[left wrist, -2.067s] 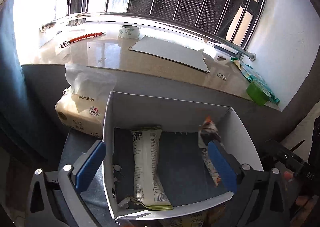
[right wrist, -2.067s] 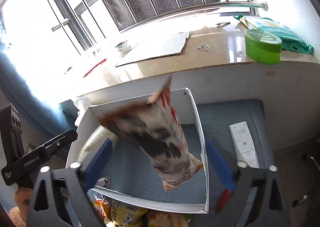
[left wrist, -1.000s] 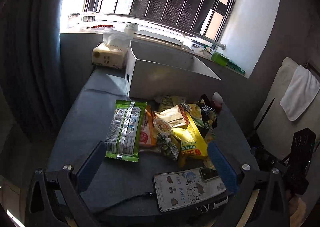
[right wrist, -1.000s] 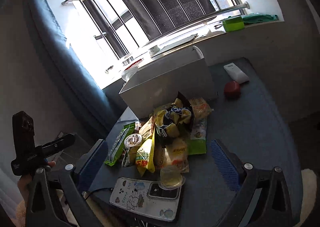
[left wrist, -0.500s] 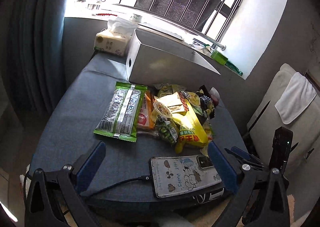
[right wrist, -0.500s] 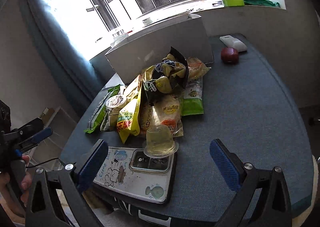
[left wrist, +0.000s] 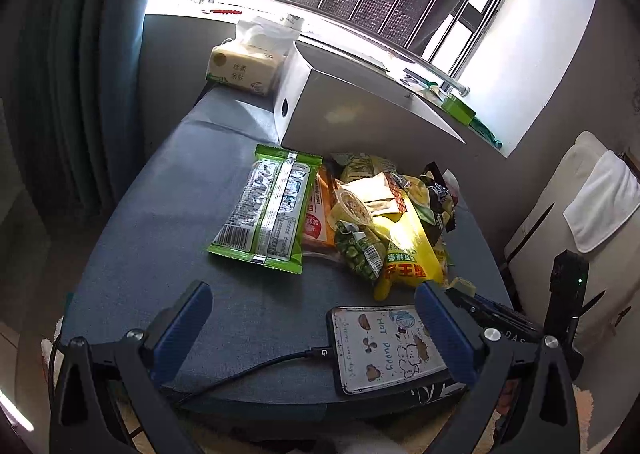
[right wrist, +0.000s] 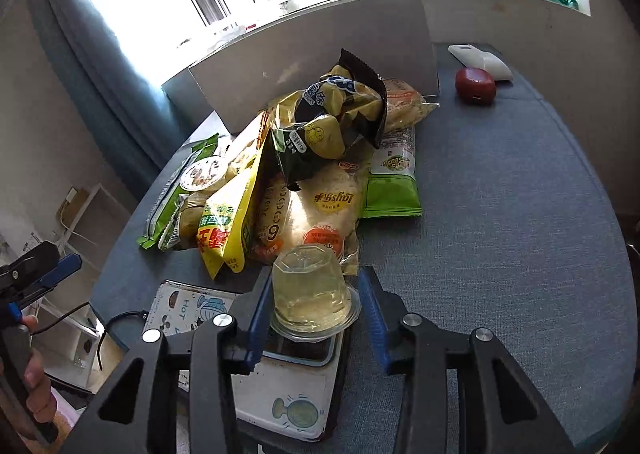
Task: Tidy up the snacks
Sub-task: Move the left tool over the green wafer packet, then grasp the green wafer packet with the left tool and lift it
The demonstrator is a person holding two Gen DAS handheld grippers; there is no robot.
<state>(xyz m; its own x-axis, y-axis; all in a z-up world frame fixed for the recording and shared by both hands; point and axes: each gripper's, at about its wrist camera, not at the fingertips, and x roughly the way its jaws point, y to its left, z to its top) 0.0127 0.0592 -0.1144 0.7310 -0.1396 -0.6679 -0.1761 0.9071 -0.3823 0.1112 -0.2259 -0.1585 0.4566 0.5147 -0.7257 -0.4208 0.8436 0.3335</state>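
Snacks (right wrist: pixel 320 157) lie heaped in crinkled foil and plastic packets on the round table (right wrist: pixel 520 234), whose top is a blue-grey woven cloth, just in front of the white rectangular box (right wrist: pixel 312 61) that stands at the far edge by the window sill. From my right wrist view, a clear plastic jelly cup (right wrist: pixel 310 292) sits upside down, its faceted base uppermost and its wide rim resting on the phone (right wrist: pixel 288 382) at the near edge. My right gripper (right wrist: pixel 316 308) has its blue ribbed pads on either side of that cup; the left pad looks to be against the wall, the right one stands just off the rim, so I cannot tell whether it is truly clamped. Behind the cup I see a pale Lay's bag (right wrist: pixel 320 209), a glossy yellow pouch (right wrist: pixel 228 221), a black-and-yellow crumpled bag (right wrist: pixel 336 121) on top, and a green-ended packet (right wrist: pixel 392 177) to the right. A smooth red rounded case (right wrist: pixel 476 85) and a white remote (right wrist: pixel 480 61) lie far right. In my left wrist view, my left gripper (left wrist: pixel 316 330) hangs with jaws spread wide and nothing between them, over the near table edge, with a flat green-edged wafer pack (left wrist: pixel 268 205) ahead and a soft tissue pack (left wrist: pixel 244 69) beside the box's far left corner.
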